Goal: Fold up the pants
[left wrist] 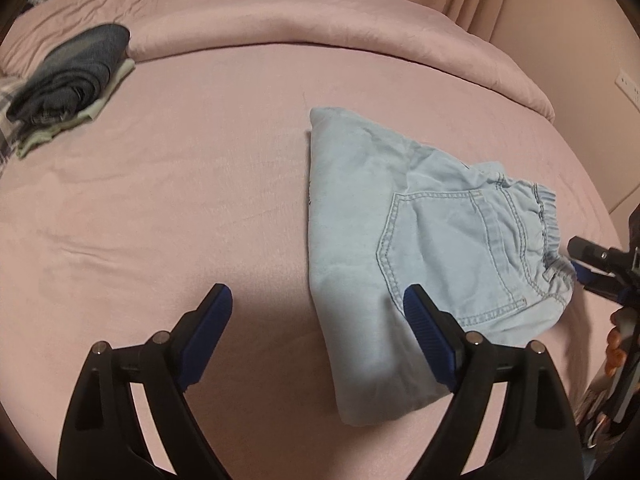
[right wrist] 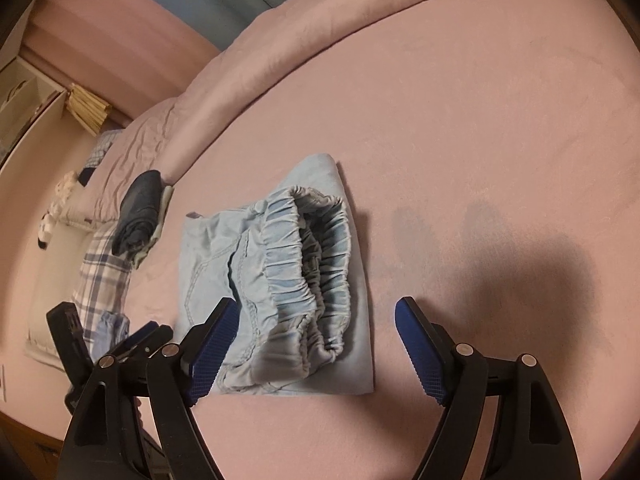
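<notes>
Light blue pants [left wrist: 432,240] lie folded on the pink bed, back pocket up, elastic waistband toward the right. In the right wrist view the pants [right wrist: 276,280] show the gathered waistband facing me. My left gripper [left wrist: 318,300] is open and empty, hovering over the folded edge nearest me. My right gripper [right wrist: 316,312] is open and empty, just in front of the waistband. The right gripper also shows at the right edge of the left wrist view [left wrist: 592,260], beside the waistband. The left gripper shows at the lower left of the right wrist view [right wrist: 132,340].
A folded stack of dark denim and pale clothes [left wrist: 72,80] lies at the far left of the bed [left wrist: 180,200]. A rolled pink duvet [left wrist: 320,20] runs along the back. A plaid pillow [right wrist: 104,272] lies near the stack.
</notes>
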The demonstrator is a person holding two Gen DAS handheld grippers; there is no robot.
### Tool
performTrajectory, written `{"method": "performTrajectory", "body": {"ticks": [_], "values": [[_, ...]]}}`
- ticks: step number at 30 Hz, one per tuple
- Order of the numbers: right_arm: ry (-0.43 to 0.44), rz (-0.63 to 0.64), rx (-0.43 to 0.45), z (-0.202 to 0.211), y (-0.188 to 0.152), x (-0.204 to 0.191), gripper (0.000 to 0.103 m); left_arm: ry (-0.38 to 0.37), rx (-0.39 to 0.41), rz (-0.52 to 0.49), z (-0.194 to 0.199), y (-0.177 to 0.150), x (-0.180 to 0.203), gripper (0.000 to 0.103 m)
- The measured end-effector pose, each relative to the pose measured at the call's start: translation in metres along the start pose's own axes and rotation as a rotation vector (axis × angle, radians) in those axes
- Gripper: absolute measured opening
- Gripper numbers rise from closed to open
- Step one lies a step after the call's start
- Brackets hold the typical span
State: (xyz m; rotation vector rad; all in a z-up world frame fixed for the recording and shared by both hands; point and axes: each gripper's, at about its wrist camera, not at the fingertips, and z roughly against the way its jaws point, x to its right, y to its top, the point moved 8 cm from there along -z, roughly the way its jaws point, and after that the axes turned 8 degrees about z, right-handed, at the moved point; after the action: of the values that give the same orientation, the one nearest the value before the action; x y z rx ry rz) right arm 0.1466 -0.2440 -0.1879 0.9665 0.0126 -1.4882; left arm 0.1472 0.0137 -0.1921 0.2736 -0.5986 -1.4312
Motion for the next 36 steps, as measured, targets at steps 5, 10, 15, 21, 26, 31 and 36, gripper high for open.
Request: {"method": "performTrajectory", "body": {"ticks": [5, 10, 15, 21, 26, 31, 36], "values": [[0.002, 0.000, -0.019, -0.006, 0.000, 0.000, 0.081, -0.063, -0.030, 0.059, -0.007, 0.003, -0.001, 0.088], [0.004, 0.008, -0.045, -0.016, 0.002, -0.001, 0.081, -0.072, -0.042, 0.050, -0.013, 0.004, 0.004, 0.088], [0.002, 0.028, -0.068, -0.026, 0.005, -0.005, 0.081, -0.084, -0.054, 0.029, -0.020, 0.004, 0.009, 0.088], [0.010, 0.050, -0.089, -0.036, 0.009, -0.011, 0.081, -0.099, -0.072, 0.014, -0.027, 0.003, 0.012, 0.088], [0.019, 0.055, -0.099, -0.042, 0.012, -0.010, 0.083, -0.109, -0.085, -0.003, -0.033, 0.002, 0.016, 0.087], [0.015, 0.078, -0.108, -0.046, 0.014, -0.012, 0.087, -0.129, -0.093, -0.022, -0.037, 0.002, 0.022, 0.086], [0.002, 0.120, -0.113, -0.053, 0.016, -0.018, 0.088, -0.149, -0.095, -0.046, -0.039, 0.001, 0.035, 0.084]]}}
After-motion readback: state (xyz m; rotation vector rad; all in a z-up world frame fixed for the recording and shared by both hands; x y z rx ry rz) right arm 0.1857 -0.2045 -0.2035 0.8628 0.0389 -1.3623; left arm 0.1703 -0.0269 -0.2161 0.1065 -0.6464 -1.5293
